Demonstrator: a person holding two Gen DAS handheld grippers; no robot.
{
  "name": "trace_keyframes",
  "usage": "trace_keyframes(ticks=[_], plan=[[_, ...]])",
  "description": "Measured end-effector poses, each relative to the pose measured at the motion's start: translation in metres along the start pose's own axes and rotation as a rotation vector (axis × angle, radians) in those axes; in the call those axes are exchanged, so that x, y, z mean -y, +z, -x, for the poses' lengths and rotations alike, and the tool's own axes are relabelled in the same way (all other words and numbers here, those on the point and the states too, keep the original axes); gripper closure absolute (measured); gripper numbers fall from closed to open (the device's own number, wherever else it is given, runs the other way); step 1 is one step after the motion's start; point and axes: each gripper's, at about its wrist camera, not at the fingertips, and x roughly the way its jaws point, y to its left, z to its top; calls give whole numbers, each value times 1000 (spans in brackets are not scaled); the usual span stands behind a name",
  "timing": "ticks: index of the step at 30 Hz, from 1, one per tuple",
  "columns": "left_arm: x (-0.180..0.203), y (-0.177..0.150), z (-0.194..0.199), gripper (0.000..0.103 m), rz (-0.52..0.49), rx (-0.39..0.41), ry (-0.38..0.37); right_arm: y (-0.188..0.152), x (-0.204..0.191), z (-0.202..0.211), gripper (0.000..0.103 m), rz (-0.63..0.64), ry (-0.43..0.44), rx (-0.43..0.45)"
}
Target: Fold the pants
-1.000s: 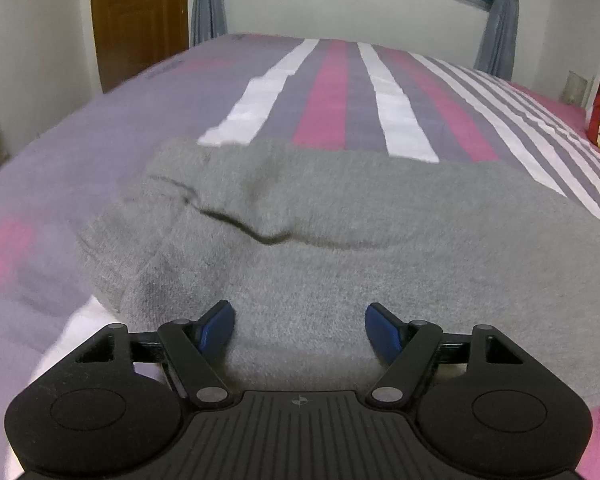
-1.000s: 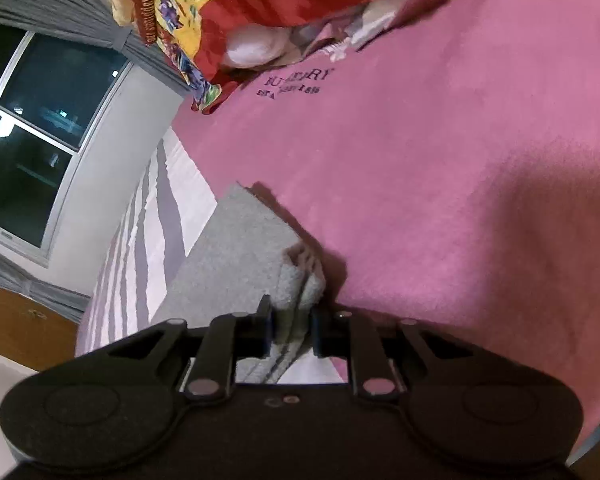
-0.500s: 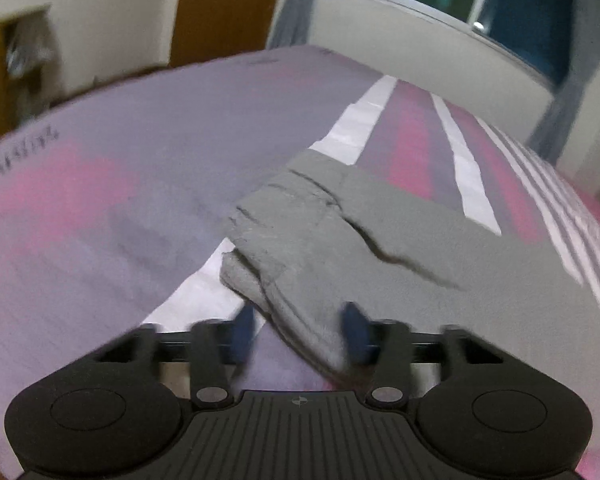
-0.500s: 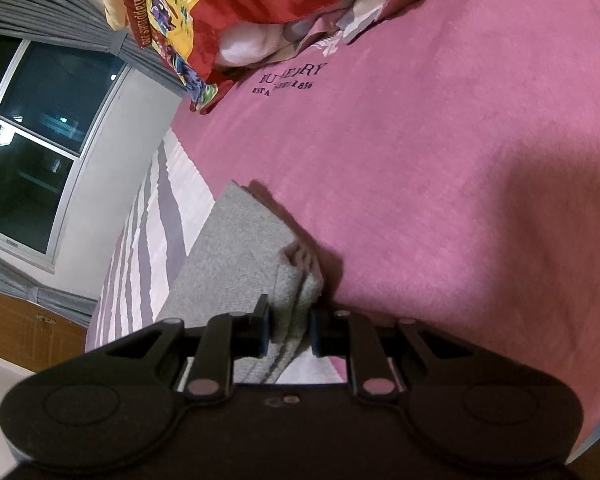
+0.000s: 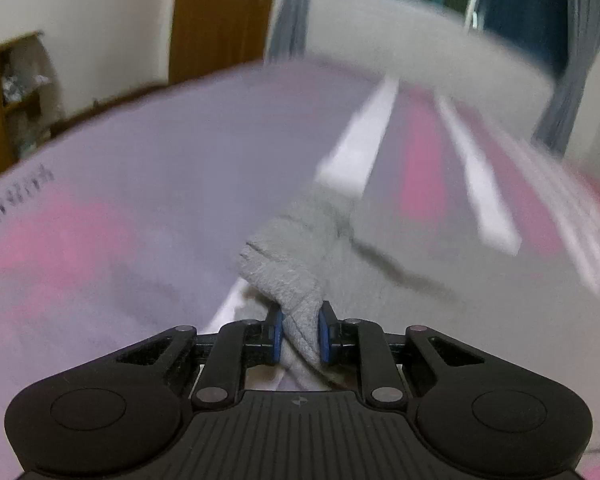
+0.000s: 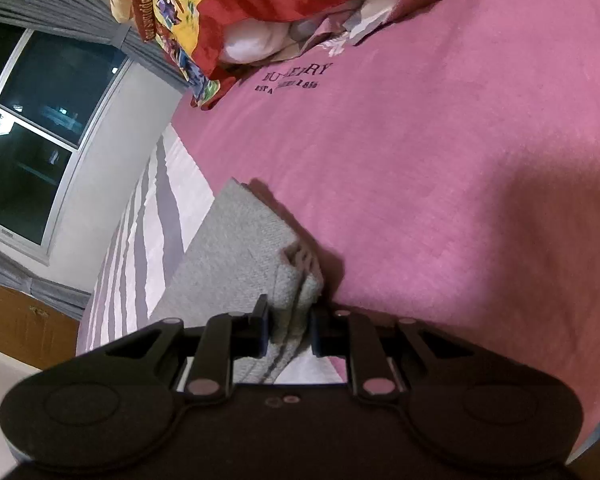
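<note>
Pants (image 5: 400, 264): grey knit, lying flat on the bed (image 5: 140, 184), already doubled into a long band; long axis runs from the left tongs (image 5: 299, 334) away rightward across the striped cover toward the right tongs (image 6: 288, 326); each end sits directly ahead of its own tongs, so neither hand is nearer than the other. Left tongs: pressed together on a bunched corner of the pants, blue pads touching cloth on both sides, corner lifted a little off the bed; view blurred. Right tongs: pinching the opposite end, where stacked layers show at the edge; this end lies at the border of the pink blanket (image 6: 440, 160). Judgement: both ends held, the coming move probably carries one end over the other along the long axis, and layers may slip apart at the right end. Containers: none visible; a red-and-yellow quilt (image 6: 260, 4) lies heaped on the blanket beyond, well apart from the pants.
</note>
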Motion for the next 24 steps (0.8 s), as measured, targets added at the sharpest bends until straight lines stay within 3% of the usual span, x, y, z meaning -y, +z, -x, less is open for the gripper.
trace_keyframes(ticks=[4, 6, 7, 8, 10, 12, 15, 18, 21, 24], plan=[[7, 4, 11, 79, -13, 12, 14, 1, 0, 0, 85, -2, 4, -6], [12, 1, 18, 58, -53, 28, 31, 2, 1, 1, 82, -13, 24, -9], [15, 0, 20, 37, -71, 36, 41, 2, 3, 2, 80, -25, 34, -9], [16, -4, 21, 31, -94, 42, 53, 2, 5, 2, 79, -38, 47, -9], [19, -7, 12, 31, -133, -19, 81, 2, 6, 1, 78, -48, 57, -9], [14, -8, 6, 31, -88, -50, 50, 2, 6, 0, 78, -52, 61, -9], [8, -10, 0, 28, -13, -57, 28, 2, 5, -1, 78, -48, 59, -2], [9, -12, -3, 25, -24, -53, 30, 2, 3, -4, 79, -37, 54, 8], [10, -11, -7, 24, -24, -52, 25, 4, 2, -7, 86, -33, 28, 9], [8, -12, -7, 24, -17, -52, 17, 5, -14, -7, 84, 36, -32, 18]])
